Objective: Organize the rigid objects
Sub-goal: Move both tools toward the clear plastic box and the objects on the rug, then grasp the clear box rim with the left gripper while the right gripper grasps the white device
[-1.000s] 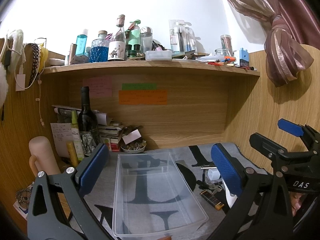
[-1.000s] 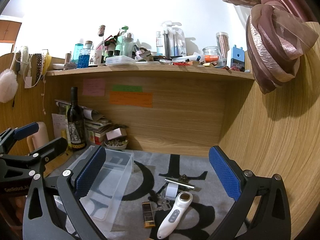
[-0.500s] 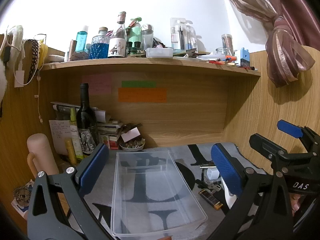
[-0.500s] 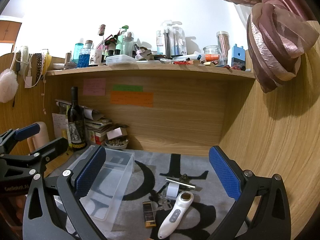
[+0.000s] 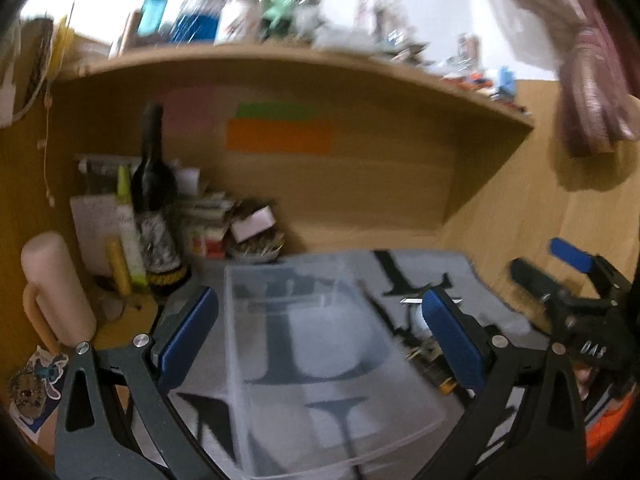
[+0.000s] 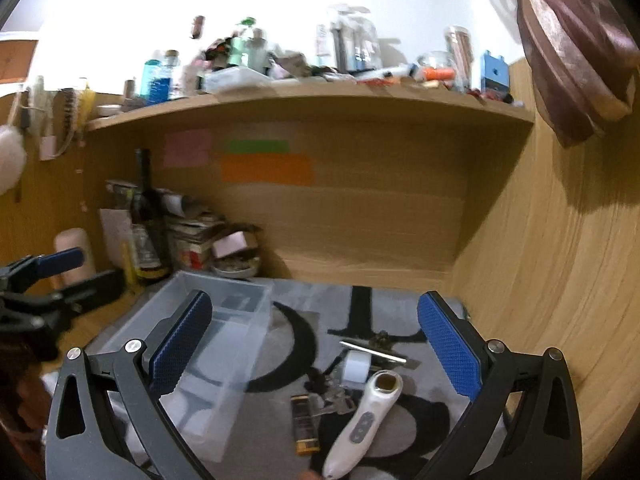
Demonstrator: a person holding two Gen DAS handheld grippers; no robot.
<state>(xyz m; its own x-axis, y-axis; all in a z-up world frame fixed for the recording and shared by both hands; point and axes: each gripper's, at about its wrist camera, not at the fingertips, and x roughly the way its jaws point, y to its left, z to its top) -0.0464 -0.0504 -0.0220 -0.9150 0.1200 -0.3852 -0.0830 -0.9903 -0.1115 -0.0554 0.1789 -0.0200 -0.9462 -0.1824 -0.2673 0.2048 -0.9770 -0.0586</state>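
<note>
**Both grippers open above the bin and the loose items**

The left gripper [image 5: 318, 332] was spread wide and empty, its blue pads on either side of the clear plastic bin [image 5: 320, 364]. The bin sat on the grey mat [image 5: 472, 280] with black lettering, and nothing could be made out inside it; the left view was blurred. The right gripper [image 6: 314, 344] was also wide open and held nothing.

Between and below the right gripper's pads lay a cluster of small things on the mat, just right of the bin: a white handheld device [image 6: 366, 420] with grey buttons, a small dark and amber rectangular item [image 6: 305, 426] beside it, a roll of white tape [image 6: 356, 368], a slim metal bar [image 6: 374, 352] and a tangle of clear and dark bits touching them.

Further back on the worktop stood a dark wine bottle [image 6: 145, 220], a stack of books and a small bowl. The shelf [image 6: 312, 100] overhead was crowded with bottles and jars. A tied curtain [image 6: 572, 52] hung at the right.
</note>
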